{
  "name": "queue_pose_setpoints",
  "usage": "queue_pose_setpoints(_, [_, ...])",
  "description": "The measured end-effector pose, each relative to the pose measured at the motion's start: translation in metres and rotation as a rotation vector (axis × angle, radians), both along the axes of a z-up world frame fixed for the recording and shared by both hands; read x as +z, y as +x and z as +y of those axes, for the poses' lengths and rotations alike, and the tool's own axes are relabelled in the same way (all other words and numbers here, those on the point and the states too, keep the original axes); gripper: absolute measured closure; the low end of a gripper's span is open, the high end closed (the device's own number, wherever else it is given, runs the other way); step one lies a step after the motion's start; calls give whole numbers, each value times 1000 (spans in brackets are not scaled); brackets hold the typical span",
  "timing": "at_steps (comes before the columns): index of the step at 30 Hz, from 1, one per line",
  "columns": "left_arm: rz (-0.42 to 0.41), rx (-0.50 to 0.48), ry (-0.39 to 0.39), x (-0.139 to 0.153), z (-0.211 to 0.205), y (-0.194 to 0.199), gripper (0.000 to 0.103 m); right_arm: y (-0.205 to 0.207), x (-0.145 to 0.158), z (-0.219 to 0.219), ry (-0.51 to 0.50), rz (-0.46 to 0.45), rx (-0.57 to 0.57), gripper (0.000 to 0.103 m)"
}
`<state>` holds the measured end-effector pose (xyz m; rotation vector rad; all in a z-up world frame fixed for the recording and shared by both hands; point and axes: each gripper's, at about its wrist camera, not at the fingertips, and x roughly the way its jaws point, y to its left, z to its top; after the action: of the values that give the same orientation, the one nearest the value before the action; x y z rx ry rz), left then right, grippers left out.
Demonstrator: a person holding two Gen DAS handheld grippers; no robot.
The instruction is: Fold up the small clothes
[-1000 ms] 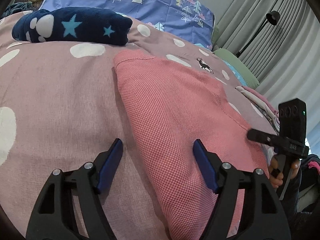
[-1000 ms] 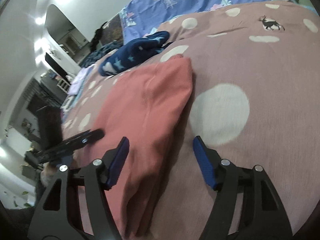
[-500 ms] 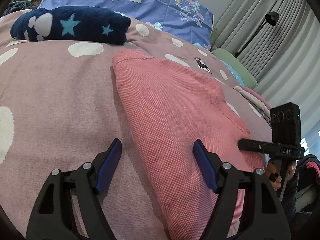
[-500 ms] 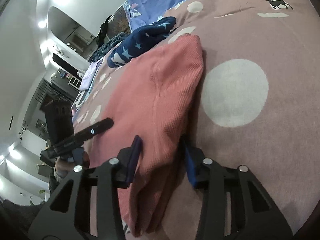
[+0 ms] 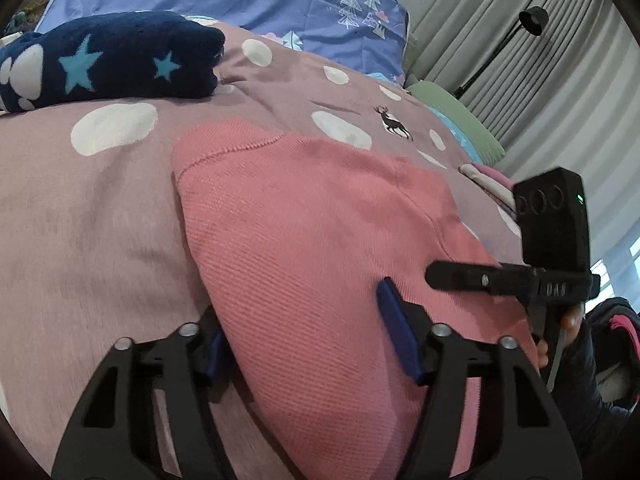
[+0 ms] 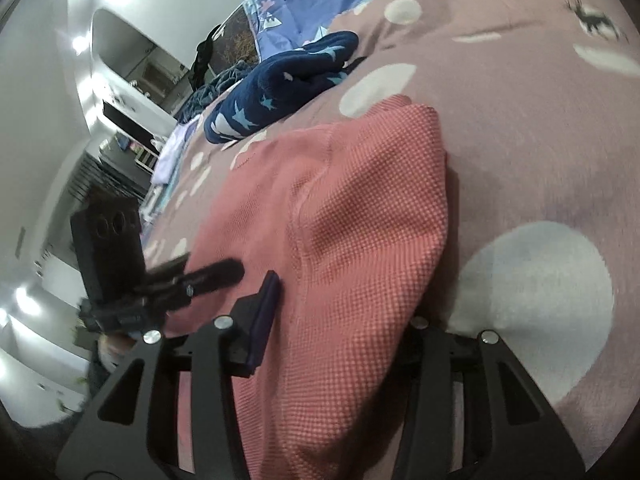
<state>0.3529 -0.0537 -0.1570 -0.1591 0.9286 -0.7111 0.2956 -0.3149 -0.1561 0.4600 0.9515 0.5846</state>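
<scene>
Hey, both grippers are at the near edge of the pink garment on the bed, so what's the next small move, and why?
Probably finish the left pinch first. The left gripper straddles the pink garment with its jaws closing, while the right gripper already has cloth bunched between its jaws. Once both hold, lifting the near edge toward the far edge by the navy star fleece looks like the natural fold.

Even, soft indoor light; white glare blooms on the wall (image 6: 36,92) far left of the right fingers (image 6: 262,320). Fisheye bending and dark vignette ring both views. Motion blur smears the left gripper (image 6: 132,276); shadow pools beneath the pink garment (image 5: 304,240)
</scene>
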Motion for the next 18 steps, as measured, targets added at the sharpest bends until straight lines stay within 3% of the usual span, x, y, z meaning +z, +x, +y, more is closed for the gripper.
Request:
queue_pose_setpoints(3, [-42,20,48,6,-4,-6,59,-7,1,4,-28,-28,-17,67])
queue_pose_setpoints(5, [-139,10,126,18,-15,-22,69,-13,6,8,-59,-36,-30,78])
queue_pose_setpoints(8, [-288,-26,263,45,-38,-47,76,-33,31,12,-77,-97,-65,82])
queue_pose_setpoints(13, [-479,-62,249,119,-64,-64,77,-68,106,-1,-153,-310,-145,82])
queue_pose_setpoints(18, [-624,-70,261,178,-111,-40,76,-50,164,-43,-179,-422,-242,82])
